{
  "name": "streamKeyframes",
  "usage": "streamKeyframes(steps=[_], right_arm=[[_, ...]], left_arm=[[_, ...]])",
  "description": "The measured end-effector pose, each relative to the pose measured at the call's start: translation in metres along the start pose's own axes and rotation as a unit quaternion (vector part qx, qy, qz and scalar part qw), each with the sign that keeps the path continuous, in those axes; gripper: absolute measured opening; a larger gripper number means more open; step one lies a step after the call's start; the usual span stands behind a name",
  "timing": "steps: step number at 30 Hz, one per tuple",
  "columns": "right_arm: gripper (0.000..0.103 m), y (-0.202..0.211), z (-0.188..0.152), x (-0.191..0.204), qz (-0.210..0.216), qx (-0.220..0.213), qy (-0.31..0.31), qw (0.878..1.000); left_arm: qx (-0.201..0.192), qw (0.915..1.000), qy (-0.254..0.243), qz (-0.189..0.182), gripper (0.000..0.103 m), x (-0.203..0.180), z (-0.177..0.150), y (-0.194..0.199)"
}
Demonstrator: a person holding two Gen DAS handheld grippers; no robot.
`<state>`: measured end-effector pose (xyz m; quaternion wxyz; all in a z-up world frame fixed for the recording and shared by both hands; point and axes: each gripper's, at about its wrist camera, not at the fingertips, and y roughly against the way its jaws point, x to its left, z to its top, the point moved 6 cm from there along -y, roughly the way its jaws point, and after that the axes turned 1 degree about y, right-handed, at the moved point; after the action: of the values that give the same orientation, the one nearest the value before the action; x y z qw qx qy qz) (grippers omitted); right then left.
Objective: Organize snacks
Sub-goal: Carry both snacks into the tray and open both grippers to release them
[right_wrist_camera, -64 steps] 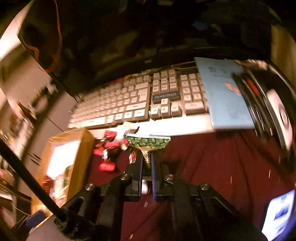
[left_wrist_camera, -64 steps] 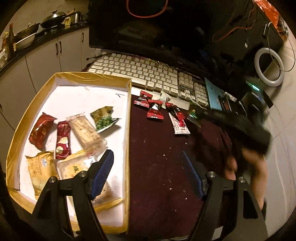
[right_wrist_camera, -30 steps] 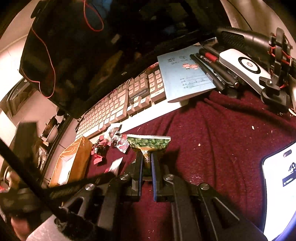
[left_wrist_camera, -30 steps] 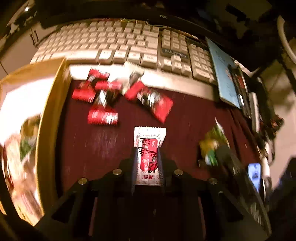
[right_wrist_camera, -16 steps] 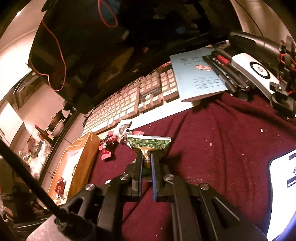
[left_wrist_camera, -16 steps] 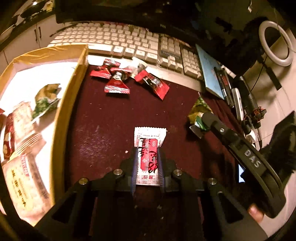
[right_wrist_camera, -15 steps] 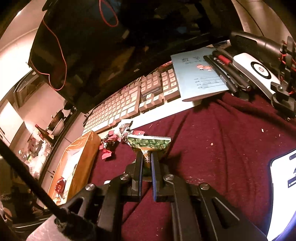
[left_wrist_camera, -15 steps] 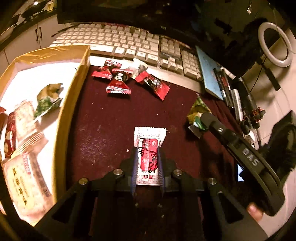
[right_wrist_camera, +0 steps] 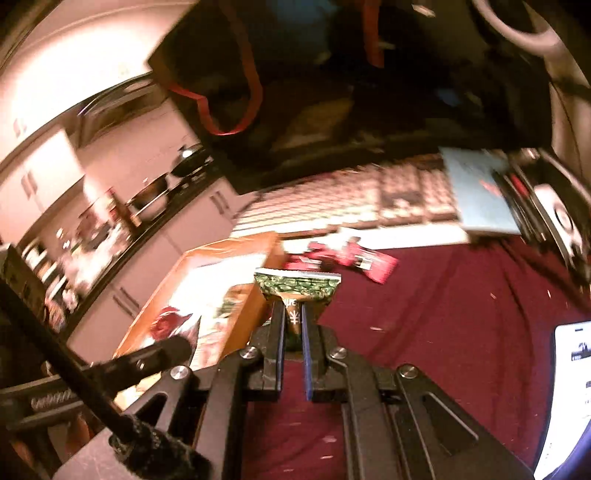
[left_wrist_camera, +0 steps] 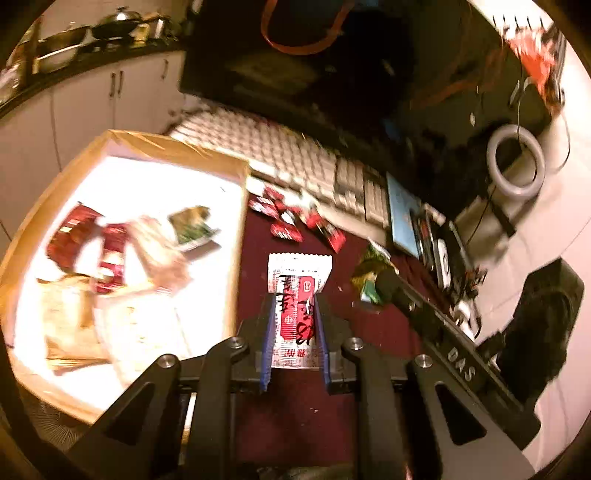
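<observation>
The cardboard box (left_wrist_camera: 236,236) lies to the left of both my claws. My left gripper (left_wrist_camera: 293,332), the nearer one, grasps a red-and-white sachet (left_wrist_camera: 297,280); my right gripper (right_wrist_camera: 293,332) grasps a green snack packet (right_wrist_camera: 297,286).

A keyboard (left_wrist_camera: 295,162) lay along the back of the desk, blurred in both views, with a dark monitor (left_wrist_camera: 295,70) behind it. A maroon cloth (right_wrist_camera: 461,314) covered the desk. Right of the keyboard sat a pale blue booklet (left_wrist_camera: 400,214), with pens (right_wrist_camera: 517,206) just beside it. A white ring light (left_wrist_camera: 515,164) stood farther right. A lit phone (right_wrist_camera: 570,387) lay at the cloth's right edge. A red cord (right_wrist_camera: 236,85) hung over the monitor. In the background were white cabinets (left_wrist_camera: 85,107) and a counter carrying pots (left_wrist_camera: 110,26).
</observation>
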<state>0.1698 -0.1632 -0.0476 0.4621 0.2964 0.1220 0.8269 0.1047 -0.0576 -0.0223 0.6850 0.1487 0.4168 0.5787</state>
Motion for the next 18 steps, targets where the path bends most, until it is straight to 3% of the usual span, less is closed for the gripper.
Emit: streamKeyframes(steps=[5, 7, 15, 18], right_arm=[[0.006, -0.026, 0.004, 0.036, 0.037, 0.029, 0.021, 0.999], [0.006, -0.048, 0.007, 0.049, 0.059, 0.055, 0.021, 0.997], [0.006, -0.161, 0.020, 0.076, 0.055, 0.171, 0.037, 0.983], [0.006, -0.183, 0.024, 0.086, 0.051, 0.186, 0.046, 0.980]], left_arm=[[-0.031, 0.9990, 0.032, 0.009, 0.021, 0.042, 0.019, 0.029], [-0.040, 0.9975, 0.049, 0.031, 0.021, 0.068, 0.035, 0.030], [0.001, 0.9914, 0.088, 0.097, 0.021, 0.150, 0.093, -0.022], [0.008, 0.9884, 0.098, 0.116, 0.021, 0.167, 0.104, -0.040]])
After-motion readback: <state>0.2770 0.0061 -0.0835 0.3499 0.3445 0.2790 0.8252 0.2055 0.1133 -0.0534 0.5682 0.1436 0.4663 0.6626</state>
